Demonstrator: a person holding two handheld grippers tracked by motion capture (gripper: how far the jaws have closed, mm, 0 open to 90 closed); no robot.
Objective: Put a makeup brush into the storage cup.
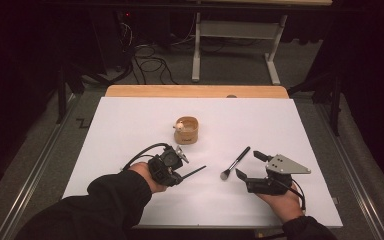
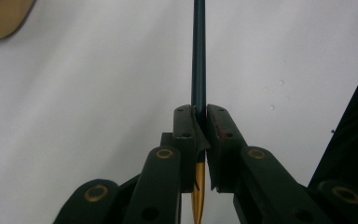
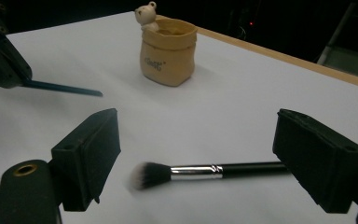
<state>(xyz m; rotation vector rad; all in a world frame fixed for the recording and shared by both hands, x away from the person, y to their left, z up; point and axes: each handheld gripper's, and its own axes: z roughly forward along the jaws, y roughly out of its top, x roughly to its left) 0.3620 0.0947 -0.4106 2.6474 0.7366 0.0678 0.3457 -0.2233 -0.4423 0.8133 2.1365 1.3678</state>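
L gripper (image 1: 180, 172): jaws pinching a thin dark stick (image 2: 199, 51) w/ gold end, tip pointing toward table centre, hovering over white sheet (image 1: 130, 125).
R gripper (image 1: 247, 165): jaws standing wide apart, nothing pressed btwn pads.
Makeup brush (image 1: 235, 162): lying flat on sheet, btwn the R jaws in right gripper view, bristles toward the person.
Tan pot (image 1: 186, 131): sitting mid-sheet, small bear figure on rim, well apart from both grippers.
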